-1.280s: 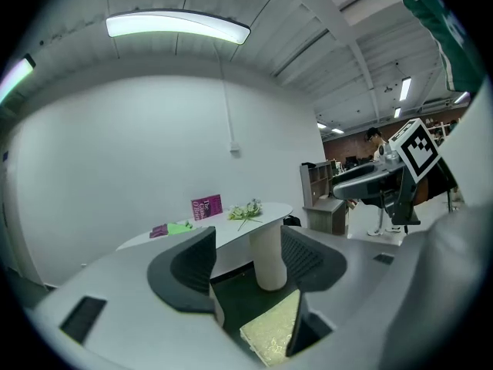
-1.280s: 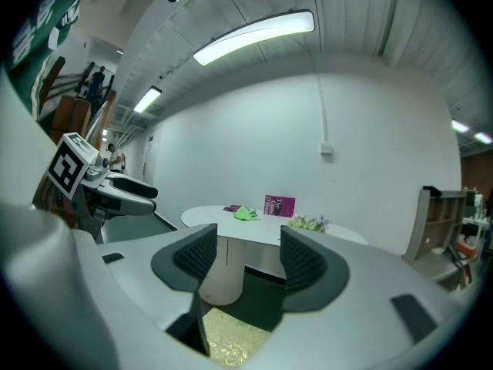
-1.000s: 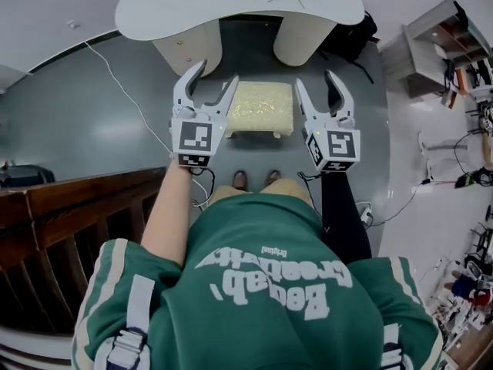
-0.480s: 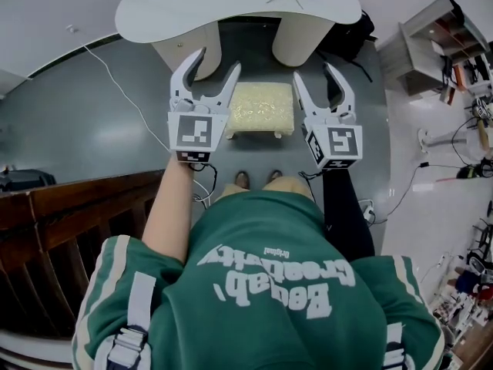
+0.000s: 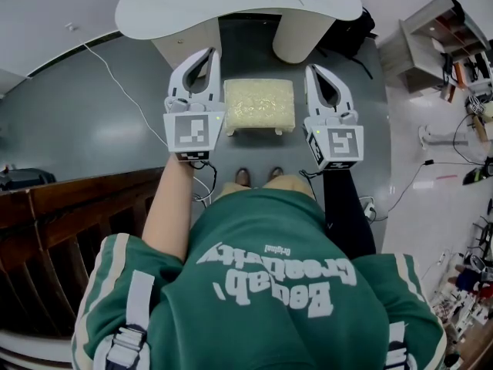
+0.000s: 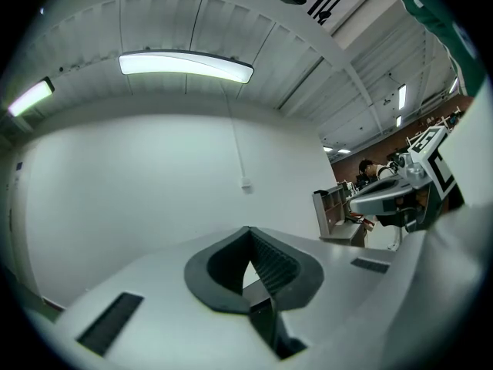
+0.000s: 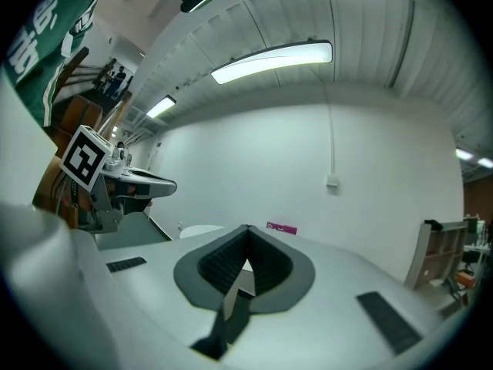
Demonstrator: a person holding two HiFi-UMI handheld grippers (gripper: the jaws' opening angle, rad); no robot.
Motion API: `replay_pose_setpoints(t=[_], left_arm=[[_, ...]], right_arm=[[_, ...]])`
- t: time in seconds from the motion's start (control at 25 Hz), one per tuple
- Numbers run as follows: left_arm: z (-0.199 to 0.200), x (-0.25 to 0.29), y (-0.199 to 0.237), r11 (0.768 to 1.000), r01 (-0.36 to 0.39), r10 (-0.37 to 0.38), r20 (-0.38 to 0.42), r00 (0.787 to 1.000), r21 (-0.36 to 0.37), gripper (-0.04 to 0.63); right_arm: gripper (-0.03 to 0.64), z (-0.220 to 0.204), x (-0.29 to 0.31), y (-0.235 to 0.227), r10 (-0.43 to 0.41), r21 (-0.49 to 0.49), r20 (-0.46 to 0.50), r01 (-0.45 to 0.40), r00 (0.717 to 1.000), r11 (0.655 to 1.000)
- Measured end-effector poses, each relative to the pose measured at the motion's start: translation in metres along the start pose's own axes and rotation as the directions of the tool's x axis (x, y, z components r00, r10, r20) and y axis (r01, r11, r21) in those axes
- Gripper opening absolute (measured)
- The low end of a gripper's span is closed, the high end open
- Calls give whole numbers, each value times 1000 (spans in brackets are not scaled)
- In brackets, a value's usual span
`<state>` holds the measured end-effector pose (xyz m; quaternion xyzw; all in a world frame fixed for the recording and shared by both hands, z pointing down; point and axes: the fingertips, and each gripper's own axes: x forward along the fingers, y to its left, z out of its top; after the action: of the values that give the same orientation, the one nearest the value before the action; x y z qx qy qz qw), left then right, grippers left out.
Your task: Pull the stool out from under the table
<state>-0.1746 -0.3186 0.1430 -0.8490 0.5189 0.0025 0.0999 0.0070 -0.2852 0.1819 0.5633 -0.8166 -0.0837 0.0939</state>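
The stool [image 5: 259, 105] has a cream cushion and short legs and stands on the grey floor just in front of the white table [image 5: 185, 10], between its two beige legs. My left gripper [image 5: 209, 53] hovers to the stool's left, shut and empty. To the stool's right my right gripper [image 5: 313, 70] is shut too, with nothing in it. Neither touches the stool. In the left gripper view the left gripper [image 6: 248, 231] points at a bare wall, and the right gripper [image 6: 400, 199] shows at the side. In the right gripper view the right gripper [image 7: 246, 230] faces a wall too.
A wooden railing [image 5: 69, 214] runs along the left. A white cable [image 5: 115, 79] lies on the floor left of the table. A shelf unit [image 5: 439, 41] stands at the right, with a dark bag [image 5: 356, 33] beside the table. The person's shoes [image 5: 258, 177] are just behind the stool.
Both grippers' jaws have gone from wide open to shut, with nothing between them. The grippers stay either side of the stool, and the stool has not moved.
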Motion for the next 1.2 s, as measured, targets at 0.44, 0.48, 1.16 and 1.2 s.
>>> replay_pose_setpoints(t=[0.44,0.48,1.16,1.2], left_arm=[[-3,-8,-10,1000,31,-31,-5,1000,2,14],[-3,-9,-10,1000,30,-30,-6,1000,2,14],[-2,-16,-4,1000,9,-9,-7,1000,16,14],[-3,-17,-5,1000,10,-10,-7,1000,17,14]], right_arm=[[6,0,-8,0,3,-10,10,-2,1000,1000],[6,-1,-9,0,-2,-12,7,2,1000,1000],[6,-6,-9,2,-11,1,1,11,1000,1000],[6,-7,-10,2,-11,1,0,11,1000,1000]])
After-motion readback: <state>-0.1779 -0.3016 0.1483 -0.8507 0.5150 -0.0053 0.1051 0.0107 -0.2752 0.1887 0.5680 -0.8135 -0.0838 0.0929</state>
